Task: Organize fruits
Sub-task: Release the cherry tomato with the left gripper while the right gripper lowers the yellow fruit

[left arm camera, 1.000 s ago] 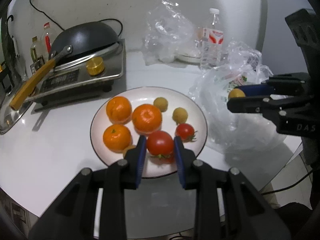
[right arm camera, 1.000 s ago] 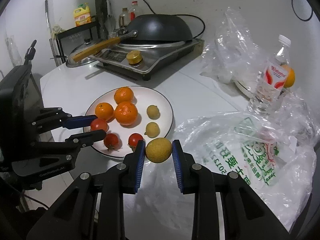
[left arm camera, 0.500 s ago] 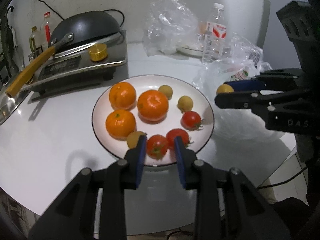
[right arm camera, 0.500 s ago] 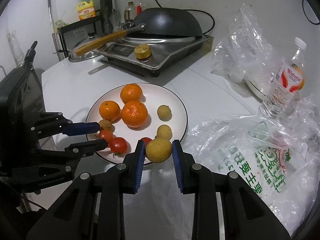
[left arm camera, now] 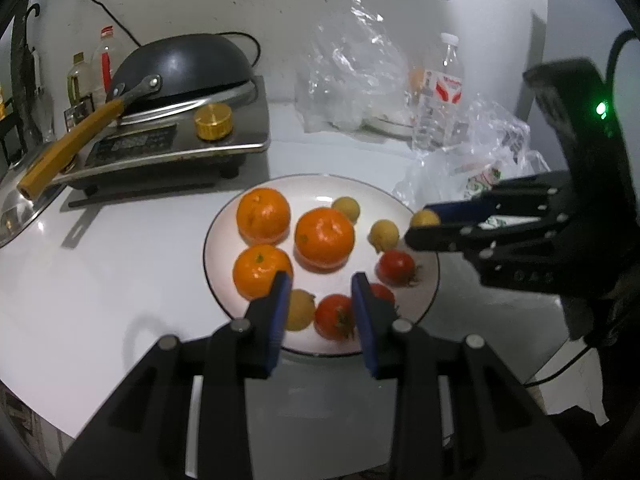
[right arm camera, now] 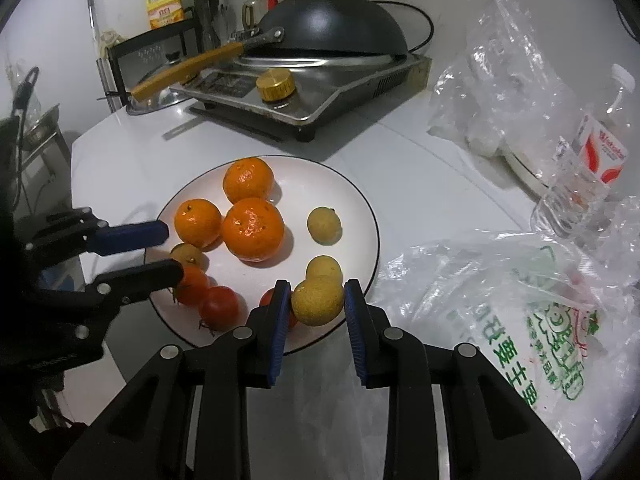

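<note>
- Here the left gripper (left arm camera: 320,292) hangs over the near edge of the white plate (left arm camera: 224,216); its jaws have just been opening, and the blue pads now stand apart, pressing on nothing.
- Just beyond and below its tips lies a tomato (left arm camera: 334,316), released on the plate, with a second tomato (left arm camera: 382,292) partly hidden behind the right finger and a small yellow-brown fruit (left arm camera: 300,308) beside the left finger.
- Farther ahead of this gripper sit three mandarins (left arm camera: 324,238), close together, the nearest one just past the left fingertip.
- To its right front are a third tomato (left arm camera: 396,266) and two more small yellow-brown fruits (left arm camera: 383,234).
- The right gripper (right arm camera: 316,300) is clenched on a round yellow-brown fruit (right arm camera: 318,300), both pads pressed against its sides.
- That fruit is held above the plate's rim on the side nearest this gripper, just in front of another like fruit (right arm camera: 324,268) lying on the plate.
- Right of the right gripper spreads a crumpled clear plastic bag (right arm camera: 500,300) with green print, lying against the plate's edge.
- Beyond the plate, ahead of both grippers, a dark wok (right arm camera: 332,28) with a wooden handle rests on a steel cooker (right arm camera: 320,92).
- A water bottle (right arm camera: 592,160) stands far right of the right gripper.
</note>
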Action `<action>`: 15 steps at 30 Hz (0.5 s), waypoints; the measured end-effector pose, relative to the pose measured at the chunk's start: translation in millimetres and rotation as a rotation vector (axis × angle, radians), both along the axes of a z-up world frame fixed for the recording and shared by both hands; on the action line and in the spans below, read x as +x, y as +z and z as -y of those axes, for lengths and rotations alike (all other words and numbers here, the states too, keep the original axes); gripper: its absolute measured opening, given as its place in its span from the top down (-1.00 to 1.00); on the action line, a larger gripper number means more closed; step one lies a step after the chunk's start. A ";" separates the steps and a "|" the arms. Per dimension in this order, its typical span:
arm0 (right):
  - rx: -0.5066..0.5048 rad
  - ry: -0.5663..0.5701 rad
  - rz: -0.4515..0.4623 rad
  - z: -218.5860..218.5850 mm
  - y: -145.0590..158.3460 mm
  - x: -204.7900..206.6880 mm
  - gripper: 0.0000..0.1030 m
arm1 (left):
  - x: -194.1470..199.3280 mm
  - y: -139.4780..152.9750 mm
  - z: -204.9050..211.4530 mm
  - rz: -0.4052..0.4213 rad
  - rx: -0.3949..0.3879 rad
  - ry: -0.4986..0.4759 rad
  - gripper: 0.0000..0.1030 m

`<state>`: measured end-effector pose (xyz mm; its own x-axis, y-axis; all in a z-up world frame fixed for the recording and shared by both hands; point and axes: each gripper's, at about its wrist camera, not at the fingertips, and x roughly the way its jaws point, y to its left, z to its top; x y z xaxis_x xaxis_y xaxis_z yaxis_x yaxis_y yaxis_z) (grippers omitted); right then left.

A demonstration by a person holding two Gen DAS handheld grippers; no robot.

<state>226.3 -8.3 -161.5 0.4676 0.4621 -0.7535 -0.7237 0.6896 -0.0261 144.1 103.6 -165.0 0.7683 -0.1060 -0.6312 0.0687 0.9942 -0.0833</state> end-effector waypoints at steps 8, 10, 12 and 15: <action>0.007 -0.007 -0.017 -4.8 -6.9 13.5 0.43 | 6.9 -2.8 -0.5 -0.007 -0.004 0.001 0.34; 0.014 -0.014 -0.021 -3.7 -8.0 17.1 0.43 | 8.4 -4.7 -0.6 -0.013 -0.005 0.000 0.34; 0.021 -0.015 -0.026 -4.1 -8.6 19.4 0.43 | 9.8 -6.0 -0.4 -0.017 -0.006 -0.001 0.34; 0.030 -0.022 -0.030 -4.0 -9.7 21.3 0.43 | 11.4 -6.7 0.9 -0.019 -0.005 -0.006 0.34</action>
<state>247.6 -4.2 -171.2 0.4554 0.4748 -0.7531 -0.7086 0.7054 0.0162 155.5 102.8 -171.7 0.7553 -0.1134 -0.6455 0.0725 0.9933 -0.0896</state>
